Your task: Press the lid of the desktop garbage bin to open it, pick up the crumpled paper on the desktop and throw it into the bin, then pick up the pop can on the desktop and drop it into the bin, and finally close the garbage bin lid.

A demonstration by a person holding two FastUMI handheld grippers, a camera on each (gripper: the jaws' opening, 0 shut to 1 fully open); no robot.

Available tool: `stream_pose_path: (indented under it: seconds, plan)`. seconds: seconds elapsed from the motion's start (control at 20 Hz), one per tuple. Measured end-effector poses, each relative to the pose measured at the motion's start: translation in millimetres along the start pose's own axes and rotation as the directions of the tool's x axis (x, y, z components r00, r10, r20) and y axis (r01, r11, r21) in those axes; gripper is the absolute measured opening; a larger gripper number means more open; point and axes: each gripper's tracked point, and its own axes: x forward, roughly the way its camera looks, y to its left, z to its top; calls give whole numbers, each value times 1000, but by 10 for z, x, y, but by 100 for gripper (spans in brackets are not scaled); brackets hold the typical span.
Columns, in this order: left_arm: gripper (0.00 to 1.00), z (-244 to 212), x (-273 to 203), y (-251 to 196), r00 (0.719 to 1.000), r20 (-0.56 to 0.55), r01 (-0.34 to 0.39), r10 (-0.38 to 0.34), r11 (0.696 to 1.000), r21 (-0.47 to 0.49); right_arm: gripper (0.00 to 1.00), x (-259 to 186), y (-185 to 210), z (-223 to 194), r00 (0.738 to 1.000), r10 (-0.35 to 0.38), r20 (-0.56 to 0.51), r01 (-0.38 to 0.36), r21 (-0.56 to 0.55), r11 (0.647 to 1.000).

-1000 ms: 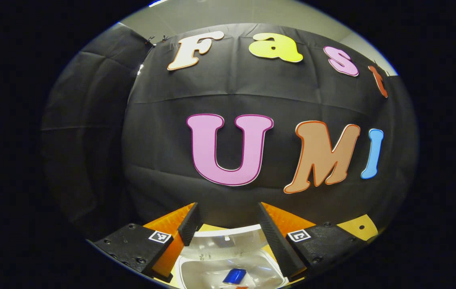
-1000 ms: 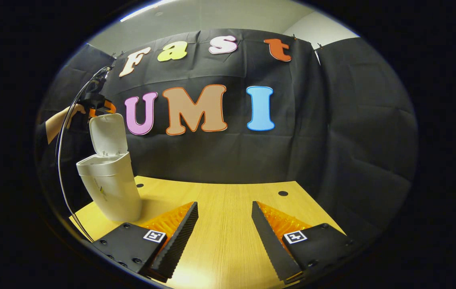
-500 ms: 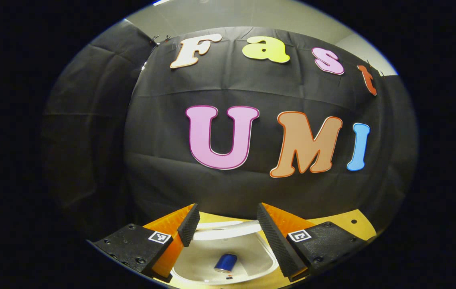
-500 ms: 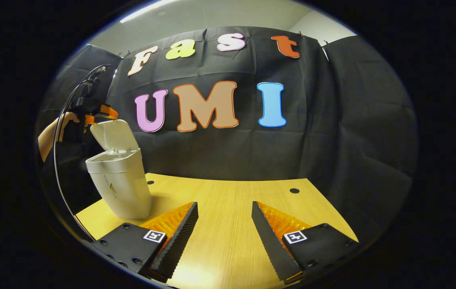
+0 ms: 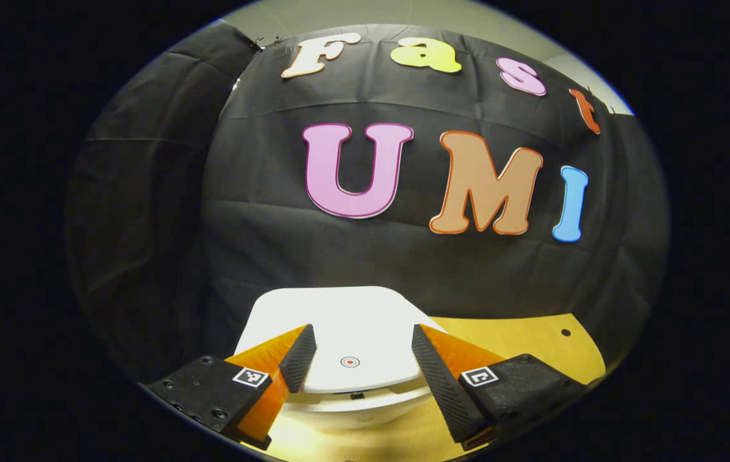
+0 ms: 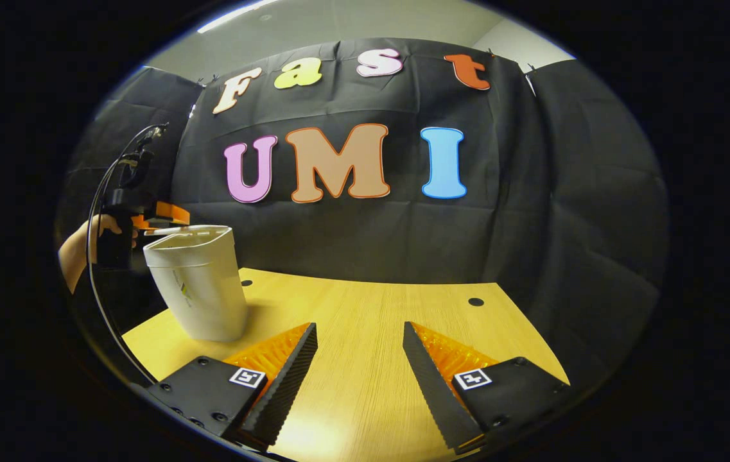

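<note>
The white garbage bin (image 6: 196, 285) stands at the left of the wooden table (image 6: 365, 321). Its lid (image 5: 345, 333) lies almost flat on the rim, with a small round mark (image 5: 350, 362) near its front edge. My left gripper (image 5: 357, 350) hovers open just over the lid, fingers spread on either side of that mark. In the right gripper view the left gripper (image 6: 162, 217) and the hand (image 6: 85, 240) holding it sit at the bin's top. My right gripper (image 6: 358, 350) is open over bare table, holding nothing. The bin's inside is hidden.
Black cloth walls close the booth behind and to both sides. The table has small round holes (image 6: 475, 301) near its back edge. A cable (image 6: 98, 256) loops down from the left gripper beside the bin.
The lid has swung down from upright to nearly flat on the bin, hiding the blue can inside. The left gripper has come down with it. The right gripper has barely shifted.
</note>
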Motion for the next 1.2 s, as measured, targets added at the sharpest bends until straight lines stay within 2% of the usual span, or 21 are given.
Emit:
stream_pose_path:
  seconds: [0.25, 0.3, 0.35, 0.45, 0.55, 0.7, 0.75, 0.8, 0.95, 1.05, 1.2]
  plan:
    - [92, -218, 55, 37, 998, -60, 6, 0, 995, 102, 92, 78, 79, 40, 1000, 27, 5, -27, -6, 1000]
    - [92, -246, 46, 34, 997, -83, 8, 1, 994, 107, 96, 97, 89, 40, 1000, 29, 6, -29, -6, 1000]
    - [92, -238, 46, 36, 995, -96, 14, -5, 995, 94, 92, 125, 102, 49, 999, 33, 7, -33, -1, 999]
    - [92, -246, 55, 28, 994, -108, 28, -20, 997, 73, 93, 154, 124, 65, 999, 41, 13, -42, 21, 999]
    - [92, -233, 69, 9, 995, -95, 33, -25, 995, 92, 93, 184, 182, 98, 998, 58, 15, -58, 39, 998]
    - [91, -169, 55, -47, 999, -19, 33, -31, 996, 77, 92, 161, 152, 297, 997, 54, 55, -57, 56, 997]
    - [94, -129, 17, -84, 1000, 5, 25, -25, 998, 57, 96, 137, 140, 392, 996, 52, 77, -56, 59, 997]
    - [95, -91, -17, -136, 999, 36, 35, -36, 999, 42, 92, 112, 115, 483, 994, 43, 99, -49, 59, 997]
    - [94, 146, -278, -315, 985, 162, 54, -58, 998, 32, 93, 6, 33, 731, 988, 15, 155, -25, 63, 998]
    - [93, 278, -540, -484, 964, 251, 77, -91, 995, 64, 94, -70, -17, 856, 983, -8, 183, -7, 81, 997]
    - [92, 465, -1049, -667, 908, 400, 67, -123, 986, 152, 94, -215, -59, 1077, 967, -45, 252, 16, 115, 993]
